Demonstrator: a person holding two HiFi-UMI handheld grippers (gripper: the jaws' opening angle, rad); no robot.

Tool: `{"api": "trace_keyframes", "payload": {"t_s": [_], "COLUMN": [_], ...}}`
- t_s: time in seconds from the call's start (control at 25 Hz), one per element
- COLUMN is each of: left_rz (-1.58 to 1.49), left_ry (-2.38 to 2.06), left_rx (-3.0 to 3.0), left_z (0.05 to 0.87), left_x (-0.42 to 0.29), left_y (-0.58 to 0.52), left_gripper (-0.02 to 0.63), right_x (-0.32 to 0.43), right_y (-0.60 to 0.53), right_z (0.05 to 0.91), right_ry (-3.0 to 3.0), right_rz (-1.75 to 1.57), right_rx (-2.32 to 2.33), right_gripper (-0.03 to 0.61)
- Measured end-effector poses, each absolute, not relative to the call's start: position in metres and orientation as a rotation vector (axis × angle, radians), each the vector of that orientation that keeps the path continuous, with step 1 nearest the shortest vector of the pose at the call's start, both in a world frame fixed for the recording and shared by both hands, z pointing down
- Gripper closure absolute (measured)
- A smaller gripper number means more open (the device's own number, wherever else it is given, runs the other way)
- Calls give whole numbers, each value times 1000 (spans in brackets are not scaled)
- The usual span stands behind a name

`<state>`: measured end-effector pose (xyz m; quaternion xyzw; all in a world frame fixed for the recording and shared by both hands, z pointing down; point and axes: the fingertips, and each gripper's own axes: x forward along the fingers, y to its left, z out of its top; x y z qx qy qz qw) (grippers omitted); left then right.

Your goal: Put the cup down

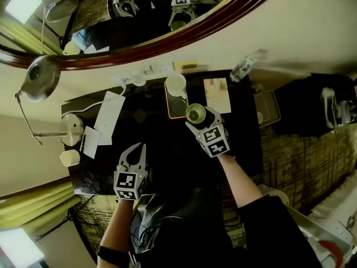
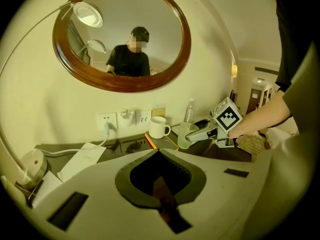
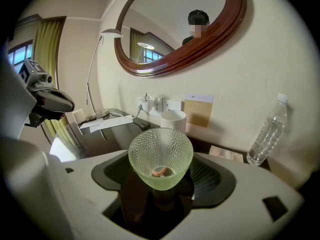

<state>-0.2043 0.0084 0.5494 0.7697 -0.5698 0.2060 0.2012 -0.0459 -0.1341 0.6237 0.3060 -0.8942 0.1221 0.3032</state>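
A green dimpled glass cup (image 1: 196, 114) (image 3: 161, 156) sits upright between the jaws of my right gripper (image 1: 197, 120) (image 3: 161, 178), which is shut on its lower part. In the left gripper view the cup (image 2: 184, 136) hangs low over the dark table (image 1: 156, 149), just right of an orange-edged tray (image 1: 177, 109); I cannot tell whether it touches the surface. My left gripper (image 1: 136, 148) (image 2: 159, 152) is shut and holds nothing, nearer the table's front left.
A white mug (image 1: 176, 85) (image 3: 173, 120) stands on the tray's far end. A water bottle (image 1: 243, 67) (image 3: 268, 131) and a tan card (image 1: 217, 95) are at the back right. Papers (image 1: 109, 116) and a lamp (image 1: 42, 77) are at the left. A round mirror (image 1: 167, 15) hangs on the wall.
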Motion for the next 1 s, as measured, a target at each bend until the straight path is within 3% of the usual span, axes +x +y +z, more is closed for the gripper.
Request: {"api": "trace_keyframes", "payload": {"t_s": [0.4,1.0], "left_rz": [580,597], "left_ry": [-1561,-1557], "left_rx": [2152,2168], "left_z": [555,549], "left_x": [-178,-168], "left_y": [6,11], "left_gripper": [613,613], "right_x": [30,51], "right_y": [-108,-98], "right_z": [649,664], "right_ry": [-2291,-2259], "right_rz": [420,446], "right_rx": [898,957], "right_gripper": [199,170]}}
